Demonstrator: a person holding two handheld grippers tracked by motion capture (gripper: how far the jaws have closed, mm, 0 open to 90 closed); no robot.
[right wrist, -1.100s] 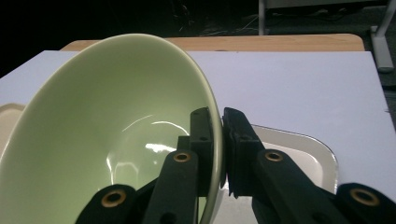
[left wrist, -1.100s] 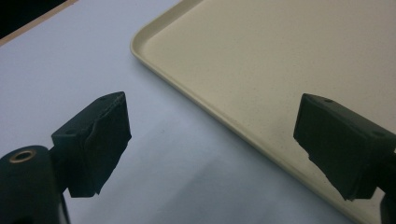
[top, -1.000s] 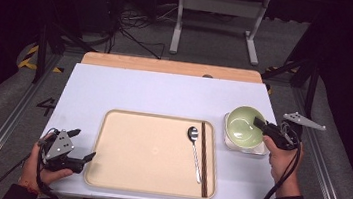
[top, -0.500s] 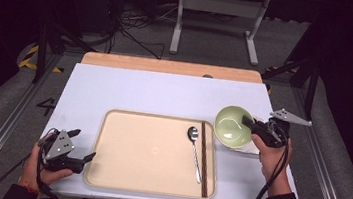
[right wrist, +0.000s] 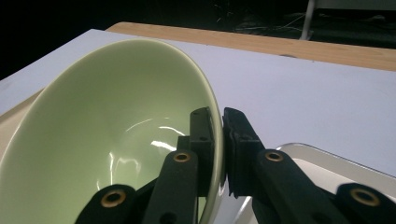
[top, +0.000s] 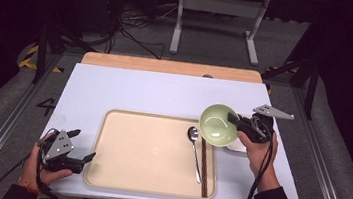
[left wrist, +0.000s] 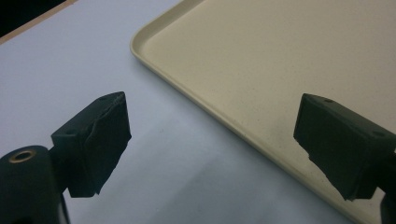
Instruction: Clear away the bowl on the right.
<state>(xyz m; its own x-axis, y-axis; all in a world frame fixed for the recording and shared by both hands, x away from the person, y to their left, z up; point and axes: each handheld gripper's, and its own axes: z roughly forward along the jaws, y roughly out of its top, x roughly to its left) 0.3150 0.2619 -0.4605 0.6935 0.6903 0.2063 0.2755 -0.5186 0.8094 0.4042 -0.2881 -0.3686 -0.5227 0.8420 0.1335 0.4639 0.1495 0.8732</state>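
Right tongs (top: 235, 122): clamped on the rim of the green bowl (top: 218, 125), one jaw inside, one outside; the right gripper view shows the wall pinched between them. A rim pinch is likely the only hold such narrow jaws get on a wide bowl.
Bowl: lifted, tilted, hanging over the tray's 3 o'clock edge, above the chopsticks (top: 204, 163).
White dish (top: 237, 145): on the tabletop (top: 140, 93) beneath the bowl's 4 o'clock side, partly covered by it and the hand.
Tray (top: 148, 151): cream, mostly bare; spoon (top: 194, 143) and chopsticks lie side by side along its 3 o'clock side, leaving the middle free.
Left tongs (top: 81, 146): wide apart, gripping nothing, low at the tray's 8 o'clock corner; one jaw over the rim, one over the tabletop. Probably parked clear, or placed to steady the tray.
Likely aim: setting the bowl on the tray; a judgement only.
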